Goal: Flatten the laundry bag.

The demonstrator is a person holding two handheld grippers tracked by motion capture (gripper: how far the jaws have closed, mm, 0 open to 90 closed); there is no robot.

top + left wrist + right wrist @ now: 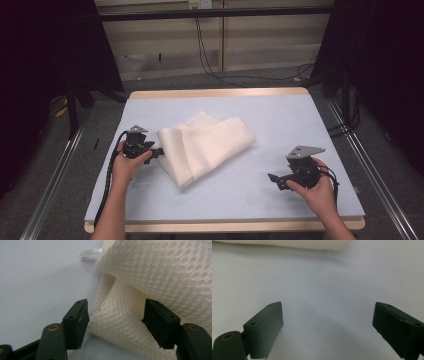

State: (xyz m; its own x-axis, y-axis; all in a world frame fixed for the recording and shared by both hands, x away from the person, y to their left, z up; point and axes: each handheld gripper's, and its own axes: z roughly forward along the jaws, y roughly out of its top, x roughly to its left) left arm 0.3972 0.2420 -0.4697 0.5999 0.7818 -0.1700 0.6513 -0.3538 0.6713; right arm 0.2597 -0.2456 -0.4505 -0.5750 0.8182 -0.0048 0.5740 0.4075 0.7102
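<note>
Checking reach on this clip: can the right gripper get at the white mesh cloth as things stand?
Probably yes. The right gripper is open and points toward the cloth, with bare blue table surface between them. The left gripper straddles the cloth's opposite edge, out of the way.

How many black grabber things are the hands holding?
2. The left gripper sits at the left edge of the white mesh cloth, jaws open around a fold. The right gripper hangs open over the bare table, right of the cloth.

Soft even light, dim surroundings
</note>
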